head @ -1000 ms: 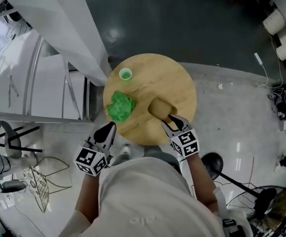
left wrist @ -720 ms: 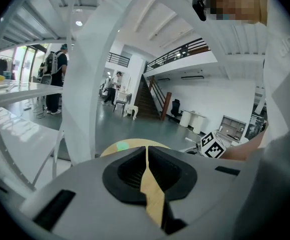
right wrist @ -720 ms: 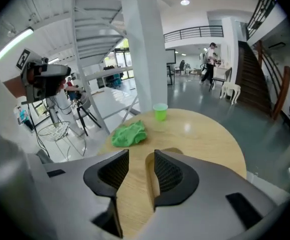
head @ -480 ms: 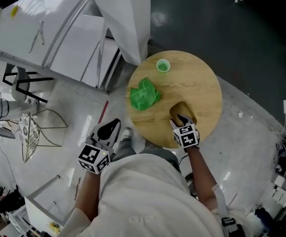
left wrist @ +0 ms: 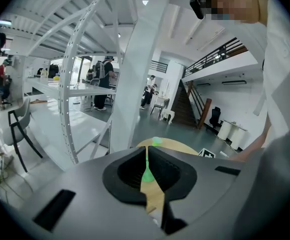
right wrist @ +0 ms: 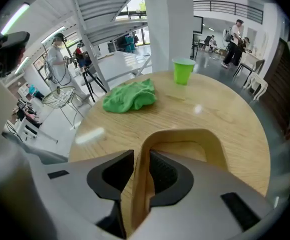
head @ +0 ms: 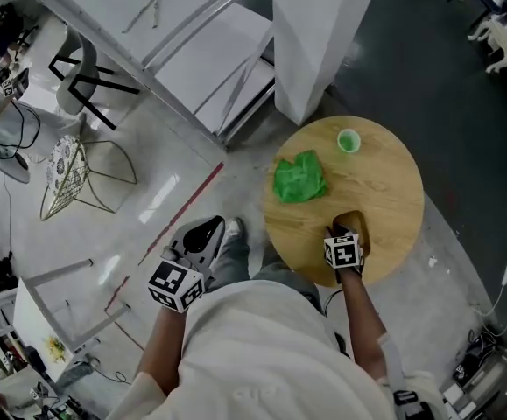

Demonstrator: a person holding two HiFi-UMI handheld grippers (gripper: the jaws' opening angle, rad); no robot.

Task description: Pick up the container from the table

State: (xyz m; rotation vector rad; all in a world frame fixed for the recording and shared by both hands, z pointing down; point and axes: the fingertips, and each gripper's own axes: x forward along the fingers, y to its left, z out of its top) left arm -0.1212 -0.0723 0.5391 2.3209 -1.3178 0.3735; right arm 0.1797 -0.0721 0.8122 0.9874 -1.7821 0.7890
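From your head view, the container (head: 351,224) sits on the round table (head: 393,199) near the edge closest to you, with your right gripper (head: 342,234) on it. Your left gripper (head: 207,232) hangs off the table's left edge.

In your left gripper view, the left gripper (left wrist: 147,151) is closed to a thin slit and holds nothing.

In your right gripper view, the right gripper (right wrist: 141,156) has just been closing and pinches the left wall of the container (right wrist: 185,136). A green cloth (right wrist: 128,96) and a green cup (right wrist: 183,70) lie towards the far edge.
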